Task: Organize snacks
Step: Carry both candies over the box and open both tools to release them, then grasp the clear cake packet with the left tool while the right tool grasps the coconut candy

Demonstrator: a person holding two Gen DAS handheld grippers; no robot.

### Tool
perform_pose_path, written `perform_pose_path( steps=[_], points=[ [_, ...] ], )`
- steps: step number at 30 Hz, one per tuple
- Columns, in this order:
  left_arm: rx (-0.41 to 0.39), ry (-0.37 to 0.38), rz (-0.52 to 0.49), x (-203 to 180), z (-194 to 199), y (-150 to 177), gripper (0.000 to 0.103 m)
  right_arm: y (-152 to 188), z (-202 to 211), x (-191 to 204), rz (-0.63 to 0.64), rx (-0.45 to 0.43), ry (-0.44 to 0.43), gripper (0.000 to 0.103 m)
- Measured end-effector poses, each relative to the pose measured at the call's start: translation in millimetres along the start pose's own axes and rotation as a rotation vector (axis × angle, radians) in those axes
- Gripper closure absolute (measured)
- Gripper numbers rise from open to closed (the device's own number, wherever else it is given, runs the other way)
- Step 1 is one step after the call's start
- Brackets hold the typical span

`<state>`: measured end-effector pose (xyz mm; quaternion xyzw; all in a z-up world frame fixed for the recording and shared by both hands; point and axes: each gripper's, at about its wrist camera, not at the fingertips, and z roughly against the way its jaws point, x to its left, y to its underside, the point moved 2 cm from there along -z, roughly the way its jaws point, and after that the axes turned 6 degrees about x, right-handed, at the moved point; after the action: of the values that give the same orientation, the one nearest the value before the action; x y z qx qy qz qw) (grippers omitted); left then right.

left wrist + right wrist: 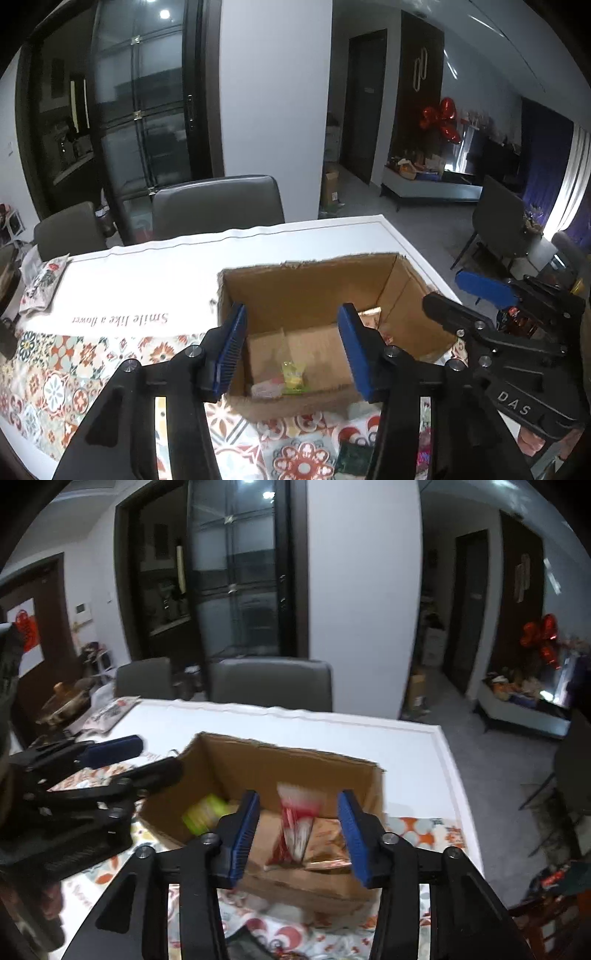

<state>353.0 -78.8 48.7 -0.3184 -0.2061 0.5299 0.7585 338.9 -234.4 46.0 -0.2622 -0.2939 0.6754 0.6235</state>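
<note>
Cardboard box (314,295) stands open on the patterned table (74,369) to collect snacks; a yellow-green packet (294,374) and a red-and-white packet (295,823) lie inside. Left claw (291,350) and right claw (297,830) hover over it, both spread and empty, apparently after a drop.

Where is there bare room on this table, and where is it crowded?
Free: the white tabletop between the cardboard box and the grey chairs. Crowded: the box floor, with a green packet and red-white packet, and the table's left end.
</note>
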Motion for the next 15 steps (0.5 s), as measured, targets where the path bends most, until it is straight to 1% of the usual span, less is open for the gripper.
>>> perform_pose_path(
  steps=[2, 4, 5, 7, 9, 15],
  points=[
    [-0.010, -0.024, -0.006, -1, 9, 10, 0.052, 8, 8, 3, 0.012, -0.017, 0.010, 0.055],
    [-0.020, -0.025, 0.005, 0, 18, 19, 0.052, 17, 17, 6, 0.010, -0.036, 0.026, 0.043],
    [-0.024, -0.025, 0.009, 0, 24, 24, 0.052, 20, 21, 7, 0.013, -0.049, 0.031, 0.041],
    [-0.034, -0.036, 0.009, -1, 35, 34, 0.052, 31, 31, 13, 0.026, -0.070, 0.040, 0.040],
    [-0.048, -0.026, 0.007, -3, 45, 45, 0.049, 42, 39, 17, 0.026, -0.074, 0.032, 0.040],
    [-0.066, -0.034, -0.001, -7, 65, 76, 0.048, 69, 54, 24, -0.023, -0.069, -0.038, 0.040]
  ],
)
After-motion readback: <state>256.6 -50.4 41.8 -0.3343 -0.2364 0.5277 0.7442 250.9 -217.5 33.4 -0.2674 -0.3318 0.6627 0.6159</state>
